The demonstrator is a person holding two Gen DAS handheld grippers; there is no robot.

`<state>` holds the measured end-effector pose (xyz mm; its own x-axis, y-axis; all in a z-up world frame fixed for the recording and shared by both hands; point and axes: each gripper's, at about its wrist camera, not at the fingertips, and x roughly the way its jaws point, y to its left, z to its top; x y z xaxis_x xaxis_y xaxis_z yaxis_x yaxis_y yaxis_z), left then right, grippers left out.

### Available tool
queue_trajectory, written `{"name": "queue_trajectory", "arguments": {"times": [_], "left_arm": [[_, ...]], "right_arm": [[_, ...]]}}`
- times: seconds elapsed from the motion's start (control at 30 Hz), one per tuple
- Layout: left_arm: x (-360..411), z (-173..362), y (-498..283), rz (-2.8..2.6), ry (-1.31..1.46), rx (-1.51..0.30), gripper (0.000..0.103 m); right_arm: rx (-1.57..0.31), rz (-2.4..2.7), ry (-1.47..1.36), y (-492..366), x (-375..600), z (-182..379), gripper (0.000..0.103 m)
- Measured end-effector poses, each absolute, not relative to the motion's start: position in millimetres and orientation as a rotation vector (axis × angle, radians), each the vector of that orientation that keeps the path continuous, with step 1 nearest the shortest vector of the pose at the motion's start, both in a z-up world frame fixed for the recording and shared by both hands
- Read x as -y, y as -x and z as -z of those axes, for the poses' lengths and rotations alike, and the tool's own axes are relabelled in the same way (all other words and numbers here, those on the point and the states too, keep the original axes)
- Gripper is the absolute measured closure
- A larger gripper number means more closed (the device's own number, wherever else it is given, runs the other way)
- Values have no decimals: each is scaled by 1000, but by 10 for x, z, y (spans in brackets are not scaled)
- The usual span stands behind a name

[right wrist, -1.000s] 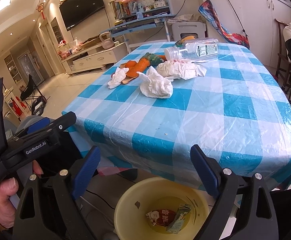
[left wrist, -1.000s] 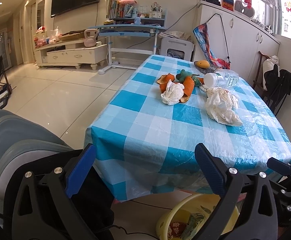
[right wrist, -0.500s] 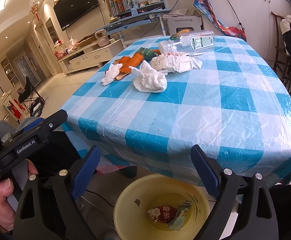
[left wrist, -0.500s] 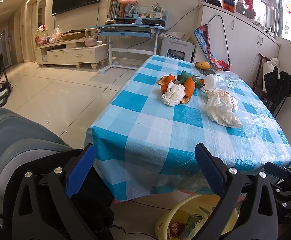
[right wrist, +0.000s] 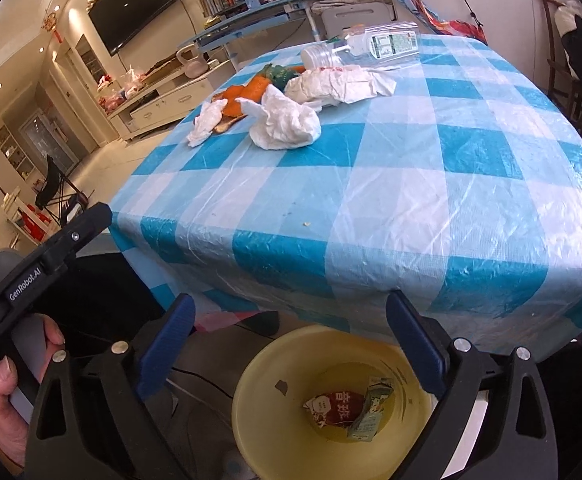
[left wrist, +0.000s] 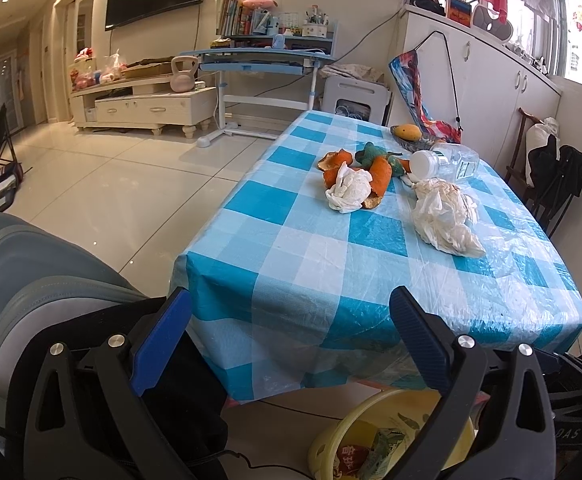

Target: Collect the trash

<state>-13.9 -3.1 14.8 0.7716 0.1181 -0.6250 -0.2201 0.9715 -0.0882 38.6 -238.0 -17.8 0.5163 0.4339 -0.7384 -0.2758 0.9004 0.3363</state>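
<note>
Crumpled white tissues (right wrist: 285, 122) (left wrist: 349, 192), orange peels (left wrist: 379, 174), a larger crumpled white wrapper (left wrist: 445, 218) and an empty clear plastic bottle (right wrist: 375, 46) lie toward the far part of the blue checked table (right wrist: 411, 200). A yellow bin (right wrist: 291, 396) stands on the floor below the table's near edge, with two wrappers (right wrist: 347, 406) inside. My right gripper (right wrist: 289, 340) is open and empty just above the bin. My left gripper (left wrist: 289, 332) is open and empty, low in front of the table's near left corner. The bin also shows in the left wrist view (left wrist: 333, 436).
A mango (left wrist: 407, 132) sits on a dish at the table's far end. A grey padded chair (left wrist: 23, 280) is at my left. A dark chair with bags (left wrist: 555, 172) stands right of the table. A desk (left wrist: 267, 60) and a TV stand (left wrist: 147, 104) line the far wall.
Both grippers have shifted slightly. The right one tilts down more over the bin, so the bin looks larger. Nothing on the table has moved.
</note>
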Motion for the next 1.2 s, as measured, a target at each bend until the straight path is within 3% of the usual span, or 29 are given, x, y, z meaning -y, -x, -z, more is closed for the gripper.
{"name": "queue_trajectory", "arguments": {"times": [0.23, 0.47, 1.1, 1.2], "left_arm": [[24, -143, 136, -185, 163, -666, 8], [24, -148, 136, -185, 165, -665, 8], [-161, -227, -95, -179, 235, -665, 8], [-152, -250, -246, -171, 211, -663, 8]], "right_arm": [[-914, -432, -167, -335, 2347, 131, 11], [-767, -445, -49, -222, 2231, -115, 11], [-792, -468, -141, -905, 2267, -269, 11], [-780, -492, -84, -1058, 2142, -318, 17]]}}
